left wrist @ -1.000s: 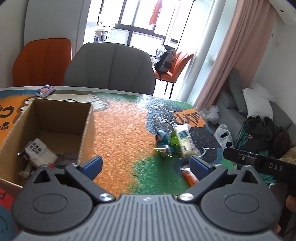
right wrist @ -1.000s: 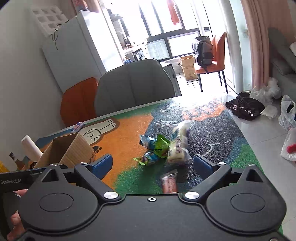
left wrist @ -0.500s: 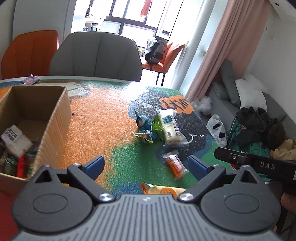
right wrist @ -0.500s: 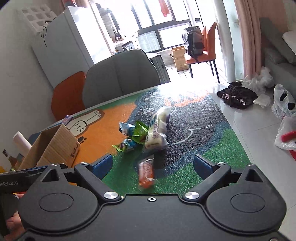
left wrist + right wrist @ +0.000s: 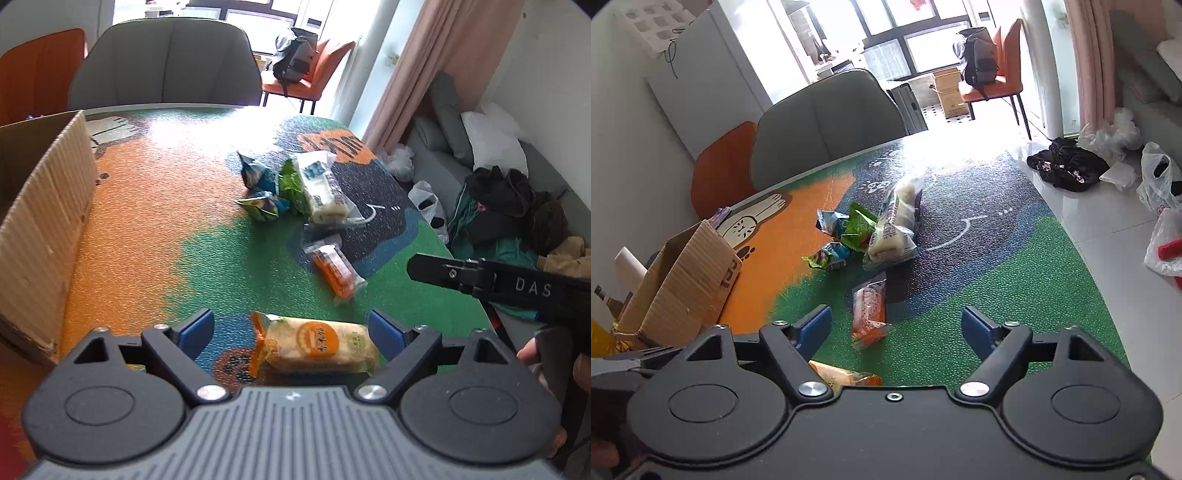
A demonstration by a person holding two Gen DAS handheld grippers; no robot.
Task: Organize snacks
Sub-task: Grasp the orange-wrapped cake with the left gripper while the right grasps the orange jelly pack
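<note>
My left gripper [image 5: 290, 330] is open, its fingers either side of a pale snack pack with an orange label [image 5: 314, 345] lying on the table; I cannot tell if they touch it. Beyond lie an orange snack pack [image 5: 334, 271], a long white pack [image 5: 321, 188] and small blue-green packets [image 5: 260, 192]. The cardboard box [image 5: 44, 206] stands at the left. My right gripper [image 5: 895, 328] is open and empty above the table, with the orange snack pack [image 5: 870, 312] between its fingers and farther off. The box [image 5: 679, 284] is at its left.
The table has a colourful mat [image 5: 147, 206]. A grey chair [image 5: 166, 62] and an orange chair [image 5: 37, 70] stand at the far edge. The table's right edge drops to a floor with bags and clothes [image 5: 1067, 166]. The right gripper's body [image 5: 498, 280] shows at right.
My left gripper has moved right, away from the box, and down over the pale orange-label pack. My right gripper has come forward towards the snack pile.
</note>
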